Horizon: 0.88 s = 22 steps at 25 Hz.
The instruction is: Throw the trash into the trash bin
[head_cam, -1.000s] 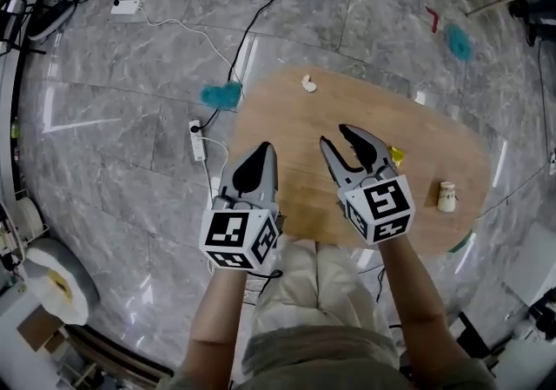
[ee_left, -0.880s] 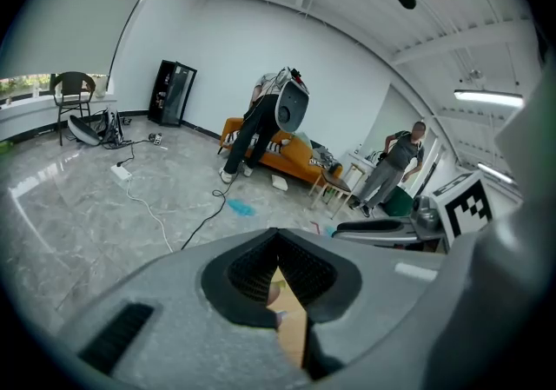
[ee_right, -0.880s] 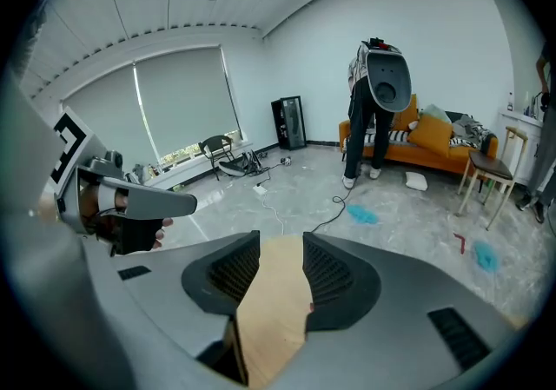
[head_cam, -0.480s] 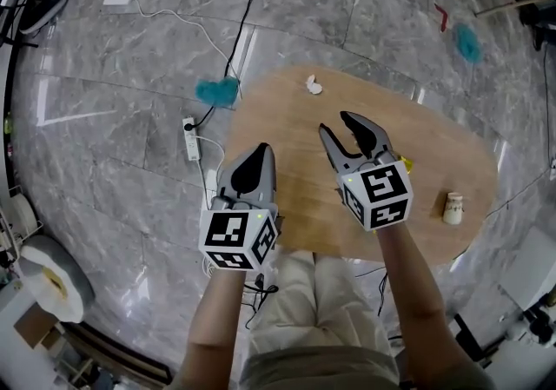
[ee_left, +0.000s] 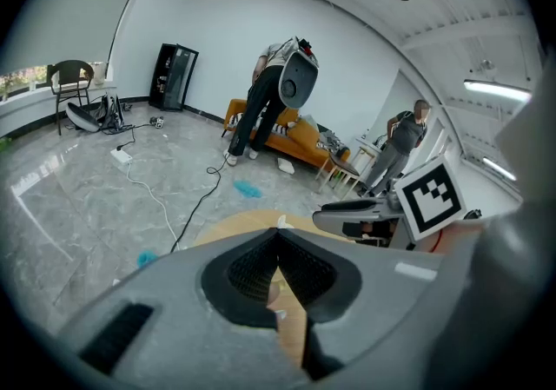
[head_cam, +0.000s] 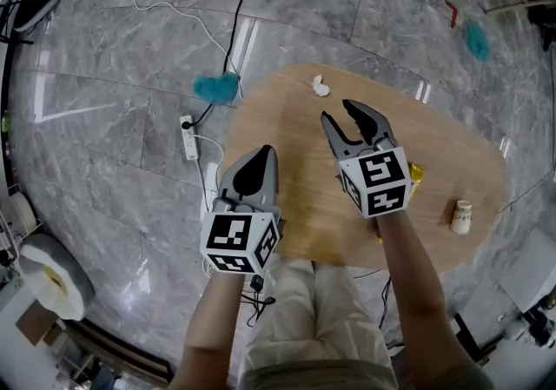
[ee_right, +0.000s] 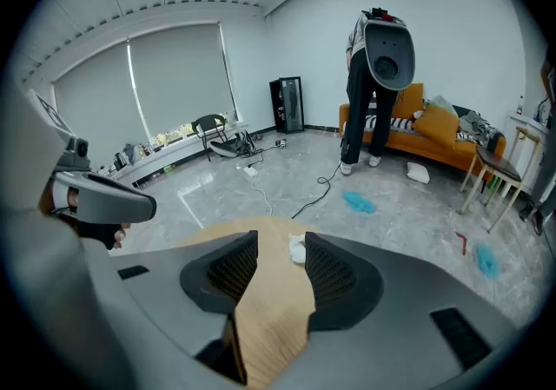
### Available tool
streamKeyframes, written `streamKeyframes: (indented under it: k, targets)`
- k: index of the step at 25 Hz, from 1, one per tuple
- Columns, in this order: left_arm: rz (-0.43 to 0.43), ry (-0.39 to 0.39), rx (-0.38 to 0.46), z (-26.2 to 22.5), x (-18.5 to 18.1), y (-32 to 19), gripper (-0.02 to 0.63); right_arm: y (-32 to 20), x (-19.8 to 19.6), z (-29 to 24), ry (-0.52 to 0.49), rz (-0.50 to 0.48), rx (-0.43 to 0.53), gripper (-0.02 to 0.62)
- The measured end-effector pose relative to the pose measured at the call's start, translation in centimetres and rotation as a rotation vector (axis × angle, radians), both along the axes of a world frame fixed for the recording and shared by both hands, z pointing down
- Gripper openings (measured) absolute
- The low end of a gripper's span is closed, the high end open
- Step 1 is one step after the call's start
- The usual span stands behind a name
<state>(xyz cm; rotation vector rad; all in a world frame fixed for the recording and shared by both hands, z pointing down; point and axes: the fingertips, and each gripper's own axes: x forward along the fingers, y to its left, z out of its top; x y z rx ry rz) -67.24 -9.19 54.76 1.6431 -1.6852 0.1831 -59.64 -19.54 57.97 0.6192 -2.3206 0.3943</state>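
A crumpled white paper point(head_cam: 321, 85) lies at the far edge of the wooden table point(head_cam: 295, 206). My right gripper point(head_cam: 341, 116) hovers just short of it, open; its jaws have just widened a little and hold nothing. In the right gripper view the paper point(ee_right: 298, 247) shows beyond the parted jaws of the right gripper point(ee_right: 282, 245). A yellow wrapper point(head_cam: 415, 174) peeks out beside the right marker cube, and a small pale bottle point(head_cam: 461, 215) stands near the table's right edge. My left gripper point(head_cam: 261, 158) is shut and empty over the table's left edge. A white-lined round bin point(head_cam: 54, 280) sits on the floor at lower left.
A white power strip point(head_cam: 188, 137) and cables point(head_cam: 234, 32) lie on the grey marble floor left of the table. Teal fluffy scraps point(head_cam: 216, 87) are scattered on the floor. A person point(ee_right: 375, 76) bends over near an orange sofa point(ee_right: 439, 132) further off.
Both grippers have sunk toward the table. The right gripper has come closer to the crumpled paper and its jaws stand slightly wider. The left stays shut.
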Motion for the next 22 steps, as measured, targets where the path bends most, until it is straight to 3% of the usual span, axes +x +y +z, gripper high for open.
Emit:
streamKeyframes:
  k: [22]
  targets:
    - [0.019, 0.035, -0.030, 3.7, -0.5, -2.3, 0.000, -2.8, -2.3, 8.2, 0.081, -0.034, -0.037, 0.149]
